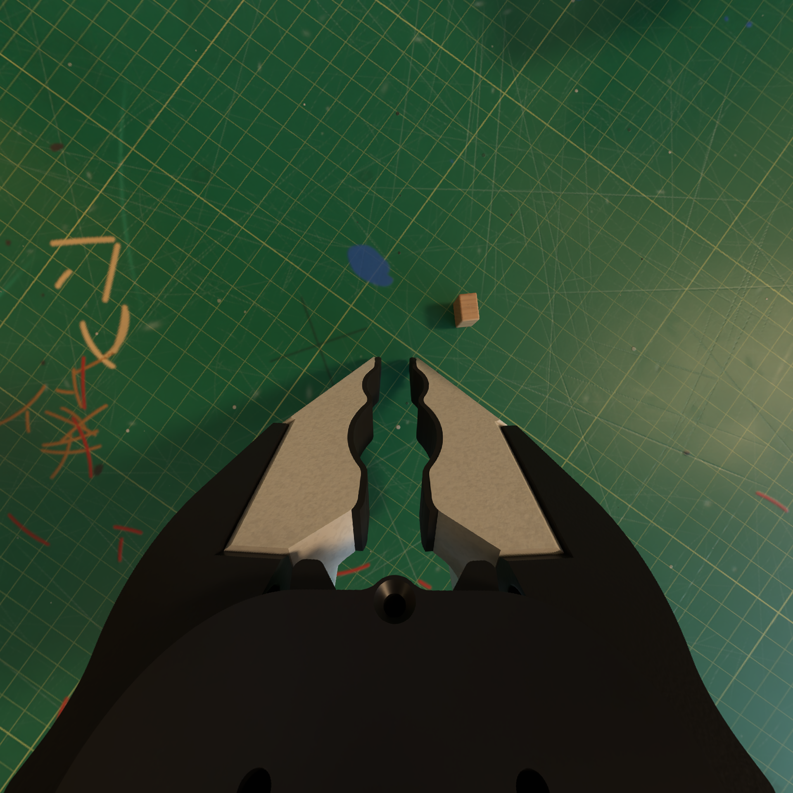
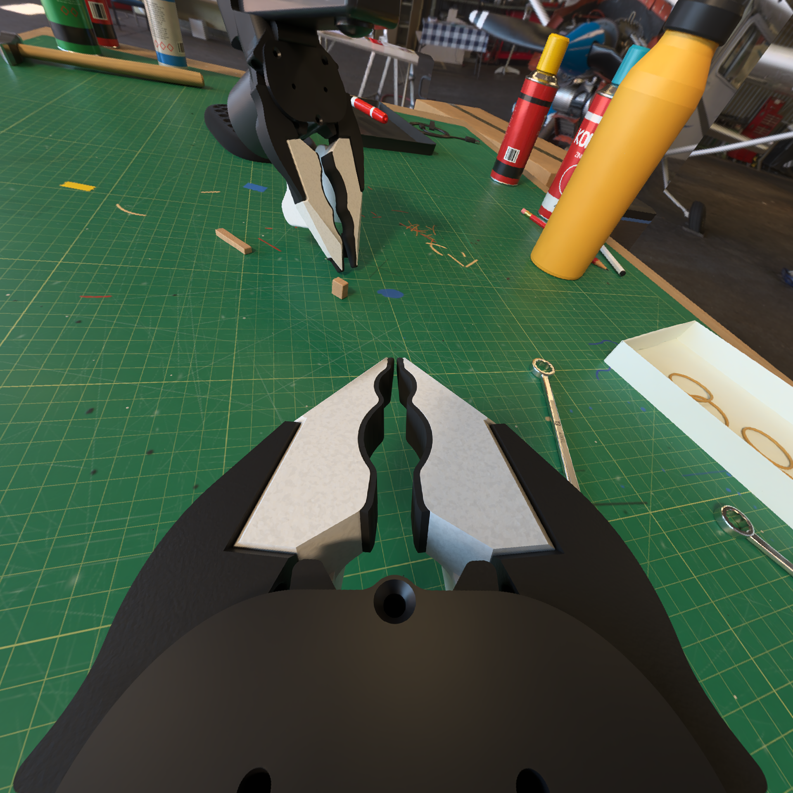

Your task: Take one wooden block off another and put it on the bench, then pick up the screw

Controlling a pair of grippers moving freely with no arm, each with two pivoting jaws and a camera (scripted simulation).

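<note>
Small wooden block [image 1: 466, 310] sitting alone on the green worktop [image 1: 600, 214], just ahead-right of the left gripper [image 1: 394, 364], which hangs over it slightly parted, empty. Right gripper [image 2: 394, 364] well back, nearly clenched, holding nothing. Plenty of open room around. No screw spotted anywhere.

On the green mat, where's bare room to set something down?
Bare mat lies between the right gripper and the small wooden block. The right edge is crowded: wrenches, a white tray, a yellow bottle.
</note>
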